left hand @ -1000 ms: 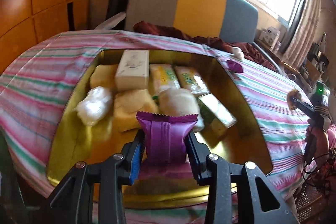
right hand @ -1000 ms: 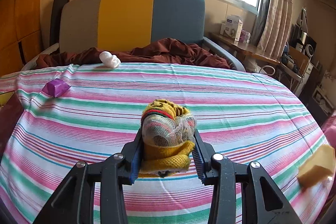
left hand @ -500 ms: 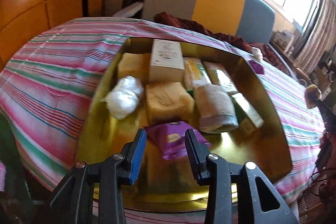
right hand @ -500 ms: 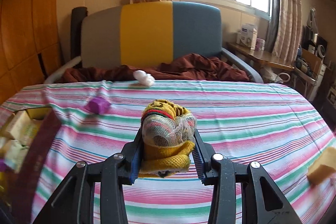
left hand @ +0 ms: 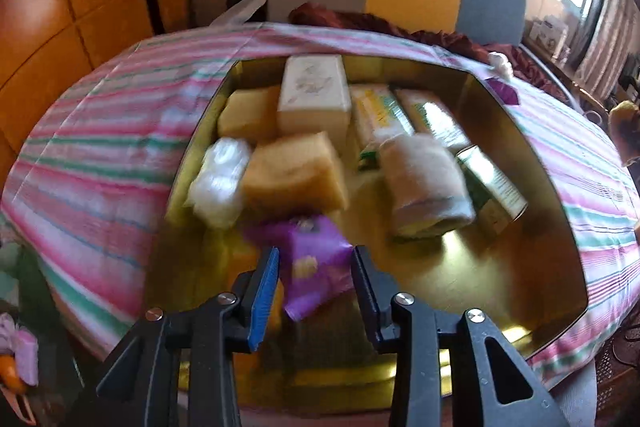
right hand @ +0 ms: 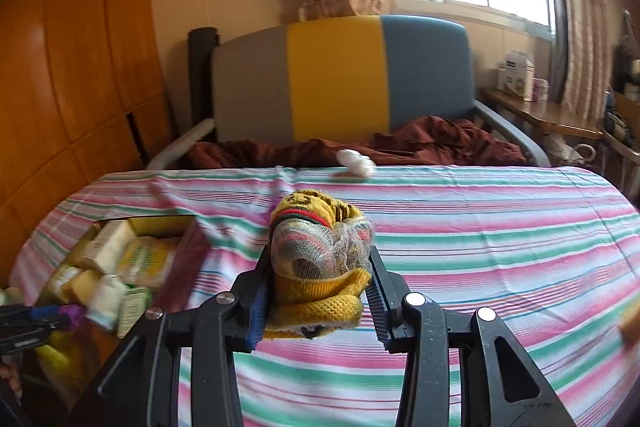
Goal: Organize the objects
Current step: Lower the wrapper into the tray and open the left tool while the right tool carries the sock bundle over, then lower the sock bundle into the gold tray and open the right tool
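Note:
A gold tin box (left hand: 532,267) sits on the striped bedspread (left hand: 100,147), holding sponges, boxes, a white wad and a rolled cloth (left hand: 424,183). A purple snack packet (left hand: 312,263) lies on the box floor near the front. My left gripper (left hand: 314,267) is open just above it, not gripping. My right gripper (right hand: 318,275) is shut on a yellow knitted sock bundle (right hand: 320,259) wrapped in netting, held above the bedspread (right hand: 480,247). The box also shows at the left of the right wrist view (right hand: 160,227).
A white wad (right hand: 356,161) lies at the bed's far edge and a second purple packet (left hand: 504,91) beside the box. A grey, yellow and blue headboard (right hand: 340,79), a maroon blanket (right hand: 440,143) and a wooden wall (right hand: 60,67) stand behind.
My left gripper opened and let the purple packet drop into the box, then drew back slightly. My right gripper swung left with the sock bundle, bringing the box into view.

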Tool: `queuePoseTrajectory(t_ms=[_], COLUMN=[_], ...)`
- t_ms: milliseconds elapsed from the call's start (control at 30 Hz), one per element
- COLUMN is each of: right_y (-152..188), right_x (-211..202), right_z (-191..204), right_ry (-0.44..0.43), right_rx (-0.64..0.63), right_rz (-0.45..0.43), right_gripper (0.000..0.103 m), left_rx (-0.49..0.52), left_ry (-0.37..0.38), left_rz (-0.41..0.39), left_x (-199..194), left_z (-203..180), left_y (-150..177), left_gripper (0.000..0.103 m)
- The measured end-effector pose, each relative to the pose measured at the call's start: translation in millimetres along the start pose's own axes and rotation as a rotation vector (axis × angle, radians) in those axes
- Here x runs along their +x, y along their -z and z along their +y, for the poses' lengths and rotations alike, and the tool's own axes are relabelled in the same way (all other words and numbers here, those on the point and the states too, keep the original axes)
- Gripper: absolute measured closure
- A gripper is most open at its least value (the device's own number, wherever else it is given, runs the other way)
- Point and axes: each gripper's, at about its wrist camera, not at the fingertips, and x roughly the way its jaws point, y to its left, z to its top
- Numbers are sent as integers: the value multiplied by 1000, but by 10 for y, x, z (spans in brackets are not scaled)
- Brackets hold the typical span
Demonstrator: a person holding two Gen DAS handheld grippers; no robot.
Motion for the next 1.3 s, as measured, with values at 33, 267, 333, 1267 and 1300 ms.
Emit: queuePoseTrajectory(t_ms=[33,267,333,1267,1300], right_y=[-5,6,30,601,631], right_x=[-18,-99,-100,147,165], right_z=[57,591,761,2282,2354], right_ry=[-17,-176,-227,-513,-515], right_rx=[-6,-65,-79,-294,-308], right_rz=[-1,17,32,311,322], right_gripper=[60,60,60,60,60], left_rx=[-7,-61,-78,-308,-319], left_ry=[-9,-10,31,-11,-17], left_rz=[6,-62,-90,-290,-300], left_x=[-3,-190,-233,-711,-730], left_z=[36,227,236,786,814], left_y=[23,96,90,190,193], left_gripper=[66,66,66,54,52])
